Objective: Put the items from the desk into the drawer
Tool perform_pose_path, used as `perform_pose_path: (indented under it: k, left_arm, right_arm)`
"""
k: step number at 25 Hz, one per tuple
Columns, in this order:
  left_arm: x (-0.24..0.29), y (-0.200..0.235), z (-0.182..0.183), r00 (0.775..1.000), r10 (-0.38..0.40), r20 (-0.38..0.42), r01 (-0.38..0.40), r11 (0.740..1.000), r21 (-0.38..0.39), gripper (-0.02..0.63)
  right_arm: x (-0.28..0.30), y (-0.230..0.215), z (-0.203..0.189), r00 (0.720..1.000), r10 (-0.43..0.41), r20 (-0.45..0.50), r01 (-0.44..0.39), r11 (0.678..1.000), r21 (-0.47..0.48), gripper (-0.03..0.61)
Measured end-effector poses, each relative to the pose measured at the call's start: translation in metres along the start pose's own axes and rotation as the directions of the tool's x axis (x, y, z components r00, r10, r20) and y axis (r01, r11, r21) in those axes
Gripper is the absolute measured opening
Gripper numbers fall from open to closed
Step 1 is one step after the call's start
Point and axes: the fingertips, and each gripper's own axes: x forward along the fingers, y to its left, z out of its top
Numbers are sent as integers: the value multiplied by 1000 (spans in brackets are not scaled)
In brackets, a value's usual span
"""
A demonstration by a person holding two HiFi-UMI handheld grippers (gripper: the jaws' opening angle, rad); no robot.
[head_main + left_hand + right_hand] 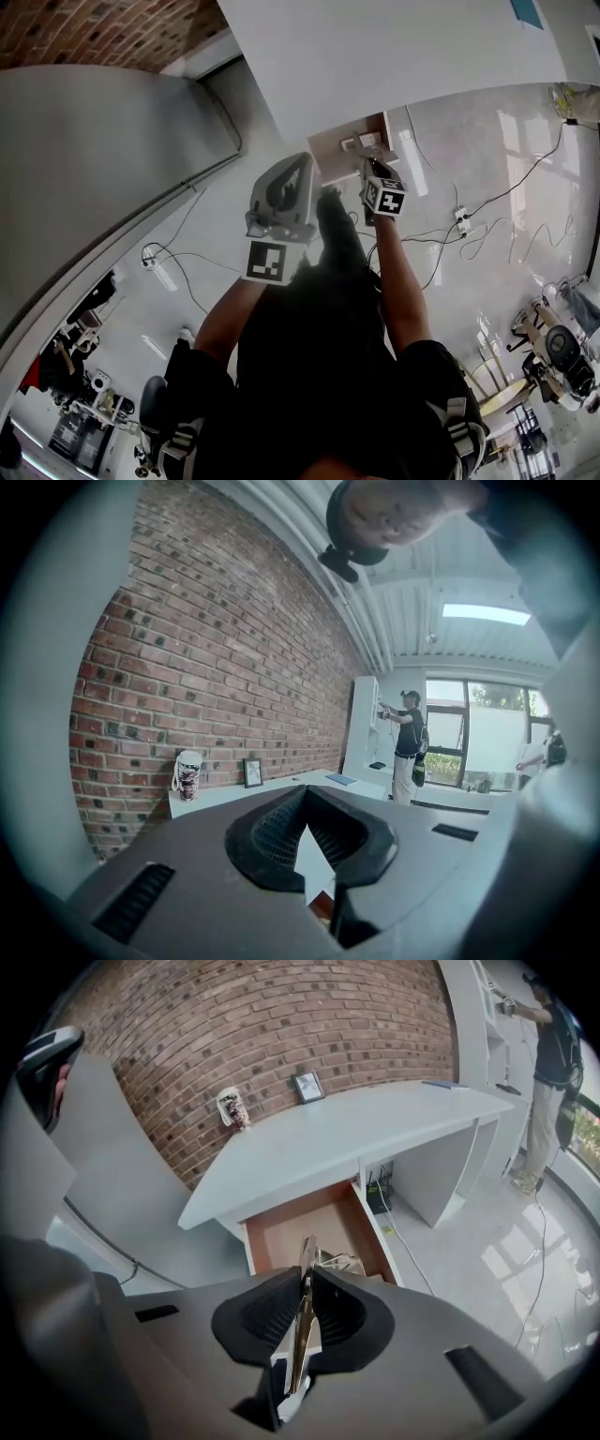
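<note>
My right gripper (306, 1277) is shut on a thin flat metal piece (305, 1252) that stands edge-on between the pads and sticks out past the tips. It hangs above the open drawer (281, 1232), whose brown bottom holds a clear-and-metal item (343, 1262) near its front. The head view shows the right gripper (375, 178) over the drawer (342, 141), pointing steeply down. My left gripper (281, 192) is to its left and nearer to me. Its jaws (307, 799) meet at the tips, with nothing seen between them.
The white desk (337, 1133) runs along a brick wall and carries a patterned cup (232, 1107), a small picture frame (307, 1086) and a flat blue item (441, 1084). Cables (469, 234) trail over the glossy floor. A person (553, 1044) stands by white shelves far right.
</note>
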Motion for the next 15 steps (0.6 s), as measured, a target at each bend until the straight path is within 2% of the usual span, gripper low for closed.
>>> perform_pose_path:
  k: [8, 15]
  left_arm:
    - [18, 14, -22, 1000, 2, 0, -2, 1000, -19, 0]
    - [28, 17, -35, 1000, 5, -14, -6, 1000, -26, 0]
  right_arm:
    - [63, -5, -37, 994, -20, -104, 27, 998, 59, 34]
    - [94, -13, -63, 985, -31, -171, 45, 996, 77, 34]
